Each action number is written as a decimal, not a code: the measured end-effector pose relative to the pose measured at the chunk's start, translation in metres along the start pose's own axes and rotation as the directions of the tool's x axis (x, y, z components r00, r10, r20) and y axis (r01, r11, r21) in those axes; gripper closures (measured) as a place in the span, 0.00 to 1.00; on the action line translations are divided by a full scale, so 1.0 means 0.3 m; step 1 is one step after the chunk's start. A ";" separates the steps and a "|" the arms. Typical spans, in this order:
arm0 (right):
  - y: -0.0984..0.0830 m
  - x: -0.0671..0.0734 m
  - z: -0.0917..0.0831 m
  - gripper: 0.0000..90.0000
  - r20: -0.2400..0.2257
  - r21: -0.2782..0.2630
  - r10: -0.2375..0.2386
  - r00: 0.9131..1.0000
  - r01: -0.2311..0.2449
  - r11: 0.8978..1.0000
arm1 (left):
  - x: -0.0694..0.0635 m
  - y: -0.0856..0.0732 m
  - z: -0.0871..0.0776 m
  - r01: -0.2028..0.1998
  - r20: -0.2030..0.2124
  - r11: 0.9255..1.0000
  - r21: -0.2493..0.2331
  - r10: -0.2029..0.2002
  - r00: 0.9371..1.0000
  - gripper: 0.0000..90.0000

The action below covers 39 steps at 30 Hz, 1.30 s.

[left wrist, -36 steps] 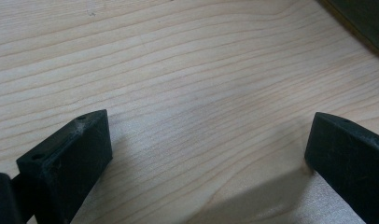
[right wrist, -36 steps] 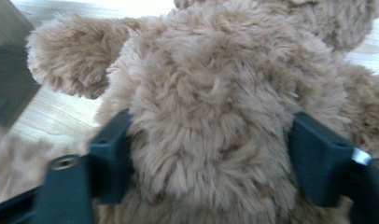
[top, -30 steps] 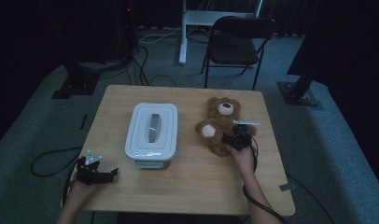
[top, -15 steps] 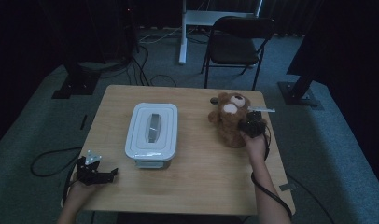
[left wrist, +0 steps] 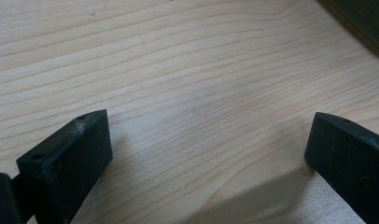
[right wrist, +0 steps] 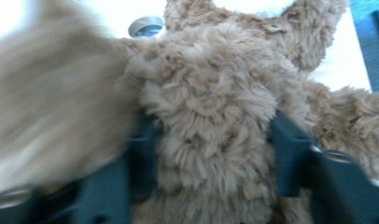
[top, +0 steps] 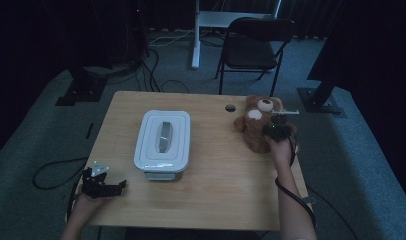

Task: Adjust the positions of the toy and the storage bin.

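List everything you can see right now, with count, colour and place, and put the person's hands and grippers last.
teddy bear: 1, brown with pale patches, right side of the table, near its far corner
container: 1, white-grey, lid on, middle-left of the table
table: 1, light wood, centre of the high view
cable hole: 1, dark, in the tabletop near the far edge
folding chair: 1, black, on the floor behind the table
right gripper: 1, black, jaws either side of the bear's plush body and just been opening; whether the pads press cannot be told
left gripper: 1, black, jaws wide apart over bare wood at the near left corner
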State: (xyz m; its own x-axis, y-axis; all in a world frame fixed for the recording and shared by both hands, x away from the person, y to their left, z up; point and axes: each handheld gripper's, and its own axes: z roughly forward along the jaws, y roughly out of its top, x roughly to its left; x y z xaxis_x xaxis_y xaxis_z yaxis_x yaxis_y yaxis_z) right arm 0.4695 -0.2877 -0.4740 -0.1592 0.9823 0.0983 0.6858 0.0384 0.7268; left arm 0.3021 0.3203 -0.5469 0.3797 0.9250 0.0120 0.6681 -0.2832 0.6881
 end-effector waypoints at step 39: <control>-0.009 0.517 0.005 0.15 -0.232 -0.081 -0.187 0.955 0.172 0.982 | 0.001 0.121 0.068 -0.052 0.002 0.998 -0.019 0.052 0.999 0.01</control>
State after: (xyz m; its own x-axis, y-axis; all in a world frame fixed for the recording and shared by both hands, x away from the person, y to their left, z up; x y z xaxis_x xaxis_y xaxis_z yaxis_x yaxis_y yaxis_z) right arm 0.4442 -0.1350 -0.4617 -0.4448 0.8881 0.1161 0.5884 0.1920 0.7854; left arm 0.3396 0.3052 -0.5367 0.4152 0.9085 0.0465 0.6353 -0.3262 0.7000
